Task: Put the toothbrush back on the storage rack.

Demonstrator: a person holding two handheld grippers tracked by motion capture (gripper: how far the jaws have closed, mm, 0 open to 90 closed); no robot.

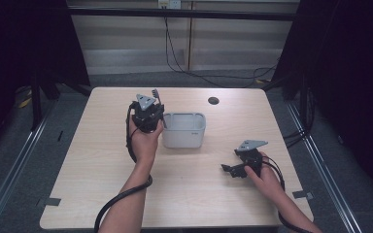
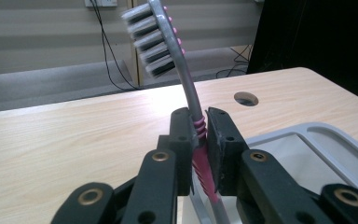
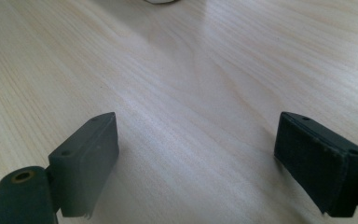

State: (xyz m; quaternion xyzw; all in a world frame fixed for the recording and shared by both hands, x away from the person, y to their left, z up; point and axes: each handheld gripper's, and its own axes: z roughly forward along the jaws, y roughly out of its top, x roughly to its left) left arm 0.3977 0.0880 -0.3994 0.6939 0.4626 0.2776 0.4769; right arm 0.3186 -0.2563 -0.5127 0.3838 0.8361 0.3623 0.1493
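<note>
A grey toothbrush [image 2: 175,51] with a pink ribbed grip and dark bristles stands upright, head up. My left gripper [image 2: 199,135] is shut on its pink grip. In the high view the left gripper [image 1: 148,114] sits just left of a grey plastic bin [image 1: 184,130], with the toothbrush [image 1: 156,93] poking up above it. The bin's rim [image 2: 317,133] lies right of the jaws in the left gripper view. My right gripper [image 1: 228,170] rests low over the table at the right front, open, with nothing between its fingers [image 3: 86,158].
The light wooden table [image 1: 189,194] has a round cable hole [image 1: 213,100] behind the bin. Black cables [image 1: 194,73] run over the floor beyond the far edge. Dark curtains and metal rails flank both sides.
</note>
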